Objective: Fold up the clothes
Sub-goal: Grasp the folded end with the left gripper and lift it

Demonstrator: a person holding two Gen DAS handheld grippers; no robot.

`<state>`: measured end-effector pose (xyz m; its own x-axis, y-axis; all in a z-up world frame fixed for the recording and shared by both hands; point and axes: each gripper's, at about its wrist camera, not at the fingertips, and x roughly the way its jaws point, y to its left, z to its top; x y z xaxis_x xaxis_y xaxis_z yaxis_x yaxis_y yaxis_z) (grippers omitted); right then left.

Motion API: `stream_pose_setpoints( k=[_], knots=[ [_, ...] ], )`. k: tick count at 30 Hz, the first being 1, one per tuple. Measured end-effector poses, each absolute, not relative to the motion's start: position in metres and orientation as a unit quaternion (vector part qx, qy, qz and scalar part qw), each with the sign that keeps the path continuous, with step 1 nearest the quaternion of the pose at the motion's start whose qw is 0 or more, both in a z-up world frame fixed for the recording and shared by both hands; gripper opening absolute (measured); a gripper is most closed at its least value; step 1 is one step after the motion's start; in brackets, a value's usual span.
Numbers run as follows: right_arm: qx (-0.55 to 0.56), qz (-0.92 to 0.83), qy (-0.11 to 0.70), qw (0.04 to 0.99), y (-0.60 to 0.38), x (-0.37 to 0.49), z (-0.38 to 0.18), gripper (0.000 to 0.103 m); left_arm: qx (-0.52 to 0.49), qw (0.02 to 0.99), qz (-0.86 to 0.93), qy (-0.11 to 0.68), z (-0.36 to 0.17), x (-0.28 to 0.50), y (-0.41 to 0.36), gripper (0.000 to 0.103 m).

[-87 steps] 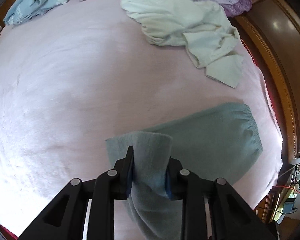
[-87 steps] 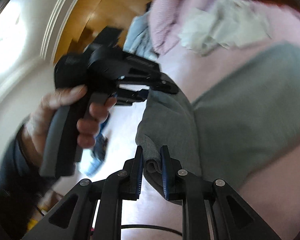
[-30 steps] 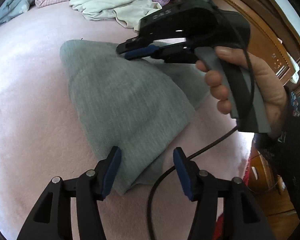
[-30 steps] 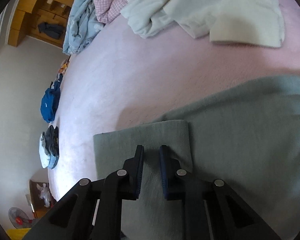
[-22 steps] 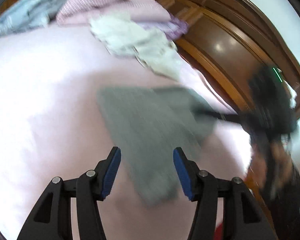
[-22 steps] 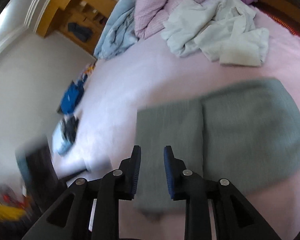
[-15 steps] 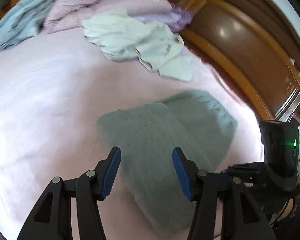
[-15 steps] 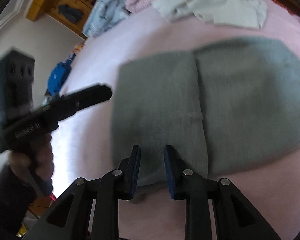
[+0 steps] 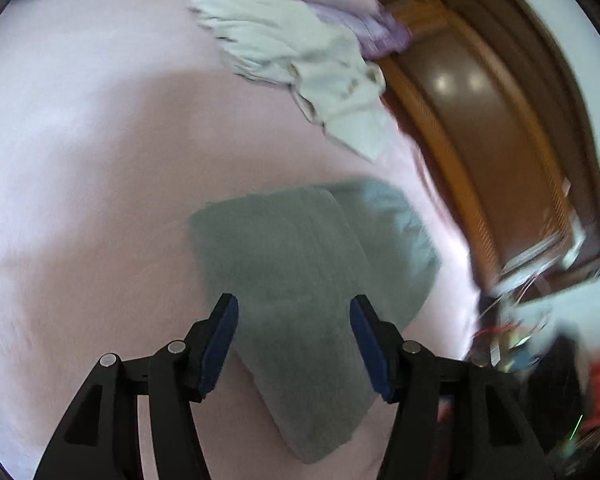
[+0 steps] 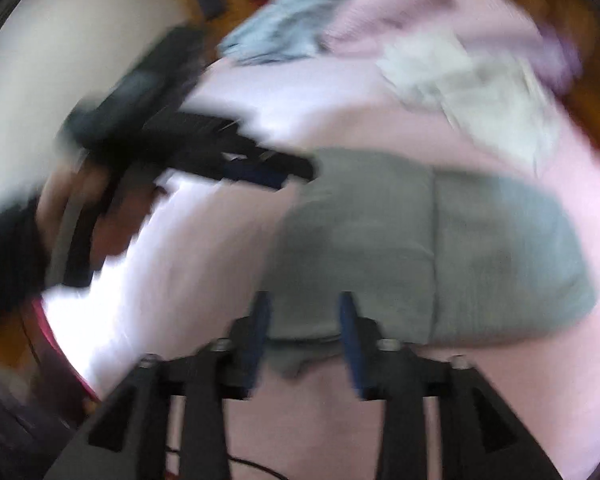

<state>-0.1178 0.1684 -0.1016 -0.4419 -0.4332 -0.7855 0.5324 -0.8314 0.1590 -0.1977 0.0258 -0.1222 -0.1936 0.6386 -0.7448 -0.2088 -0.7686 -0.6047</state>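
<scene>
**A:** Shorts (image 9: pixel 300 280) lie flat on the bed (image 9: pixel 80 160), one side folded over. Both claws empty: left claw (image 9: pixel 294 344) spread, right claw (image 10: pixel 304 336) just opened, both above the cloth.

**B:** Looks soft, light, floppy knit. I'd pinch the near hem corners; a middle grab probably bunches it.

Right wrist view is heavily motion-smeared: the left gripper (image 10: pixel 276 174) and the hand (image 10: pixel 100 216) holding it show only as dark streaks, jaw state unreadable there. The light blue garment (image 10: pixel 288 28) is cut by the top edge. In the left wrist view, clutter at lower right (image 9: pixel 512 344), possibly wires, is too blurred to identify.
</scene>
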Motion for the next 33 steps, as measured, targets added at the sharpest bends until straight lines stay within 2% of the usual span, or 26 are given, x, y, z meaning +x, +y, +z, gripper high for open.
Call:
stream_pose_setpoints(
  k=[1,7,15,18,19,20,22,25,29,31,33],
  knots=[
    [0.436,-0.849,0.082,0.288,0.158,-0.108,-0.102,0.06,-0.57,0.28,0.744,-0.208,-0.125,-0.198,0.018,0.055],
    [0.402,-0.847,0.227,0.264,0.105,-0.078,-0.126,0.06,-0.575,0.272,0.705,-0.314,-0.149,-0.196,-0.014,0.054],
    [0.387,-0.824,0.369,0.189,0.085,-0.08,-0.176,0.06,-0.579,0.293,0.691,-0.32,-0.171,-0.219,-0.003,0.054],
    [0.369,-0.83,0.382,0.17,0.085,-0.087,-0.179,0.058,-0.575,0.297,0.684,-0.336,-0.176,-0.225,-0.004,0.054],
    [0.372,-0.828,0.384,0.167,0.086,-0.09,-0.18,0.05,-0.574,0.298,0.68,-0.346,-0.178,-0.227,-0.005,0.054],
    [0.375,-0.827,0.385,0.165,0.086,-0.092,-0.181,0.046,-0.573,0.298,0.676,-0.356,-0.18,-0.228,-0.007,0.055],
    [0.375,-0.826,0.39,0.158,0.087,-0.096,-0.183,0.025,-0.571,0.298,0.667,-0.375,-0.183,-0.231,-0.01,0.055],
    [0.368,-0.832,0.384,0.159,0.093,-0.094,-0.179,0.019,-0.574,0.29,0.657,-0.394,-0.189,-0.239,-0.011,0.058],
    [0.362,-0.853,0.338,0.167,0.108,-0.09,-0.164,0.018,-0.584,0.267,0.659,-0.391,-0.195,-0.244,-0.01,0.06],
    [0.358,-0.861,0.318,0.172,0.113,-0.093,-0.158,0.018,-0.59,0.267,0.653,-0.392,-0.199,-0.247,-0.004,0.068],
    [0.353,-0.867,0.305,0.174,0.116,-0.091,-0.151,0.018,-0.592,0.269,0.652,-0.39,-0.199,-0.25,0.004,0.07]
  ],
)
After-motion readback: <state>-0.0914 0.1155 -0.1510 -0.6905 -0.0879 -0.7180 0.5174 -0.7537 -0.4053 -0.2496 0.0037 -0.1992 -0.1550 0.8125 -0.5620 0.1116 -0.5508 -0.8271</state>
